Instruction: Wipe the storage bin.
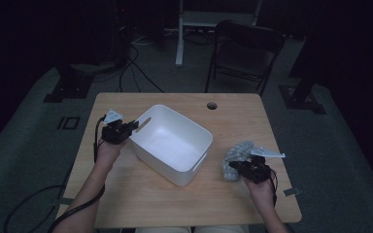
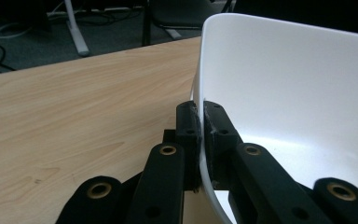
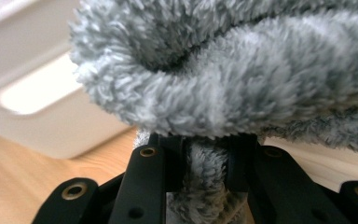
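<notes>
On the wooden desk point(image 1: 141, 194), the left gripper point(image 2: 200, 122) is clamped on the near wall of a white bin point(image 1: 172, 143); the right gripper point(image 3: 206, 144) is clenched on a fluffy grey cloth point(image 1: 237, 158) lying beside the bin. A thin rim pinch could slip, tipping or skidding the bin; the floppy cloth may snag its edge

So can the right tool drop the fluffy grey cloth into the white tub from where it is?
Probably yes. The right tool is shut on the fluffy grey cloth, the white tub sits just beside it with its top open, and the left tool only pinches the far rim.
</notes>
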`<act>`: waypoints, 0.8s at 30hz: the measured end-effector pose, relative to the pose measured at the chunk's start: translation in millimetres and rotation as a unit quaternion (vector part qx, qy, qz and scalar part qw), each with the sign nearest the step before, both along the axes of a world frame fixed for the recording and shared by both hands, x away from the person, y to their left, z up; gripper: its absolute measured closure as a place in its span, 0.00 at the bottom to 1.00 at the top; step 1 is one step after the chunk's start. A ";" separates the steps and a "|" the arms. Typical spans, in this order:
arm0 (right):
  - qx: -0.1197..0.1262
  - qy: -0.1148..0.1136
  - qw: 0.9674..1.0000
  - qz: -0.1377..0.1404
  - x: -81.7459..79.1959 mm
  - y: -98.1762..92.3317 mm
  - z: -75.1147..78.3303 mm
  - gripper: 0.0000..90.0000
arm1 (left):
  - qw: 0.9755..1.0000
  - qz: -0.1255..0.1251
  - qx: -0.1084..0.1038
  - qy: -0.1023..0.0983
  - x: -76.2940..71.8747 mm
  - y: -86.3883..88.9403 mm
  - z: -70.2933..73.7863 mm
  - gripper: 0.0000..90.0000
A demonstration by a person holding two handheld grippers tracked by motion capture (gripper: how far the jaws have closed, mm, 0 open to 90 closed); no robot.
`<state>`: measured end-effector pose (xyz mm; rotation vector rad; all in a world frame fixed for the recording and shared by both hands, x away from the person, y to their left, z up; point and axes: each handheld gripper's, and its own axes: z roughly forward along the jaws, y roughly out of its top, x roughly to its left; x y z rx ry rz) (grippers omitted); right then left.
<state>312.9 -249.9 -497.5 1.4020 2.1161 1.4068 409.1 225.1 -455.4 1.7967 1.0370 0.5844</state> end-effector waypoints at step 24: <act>0.004 -0.054 0.997 0.048 17.0 57.0 24.4 0.82 | 1.000 -0.011 -0.005 0.005 2.1 0.2 -0.1 0.96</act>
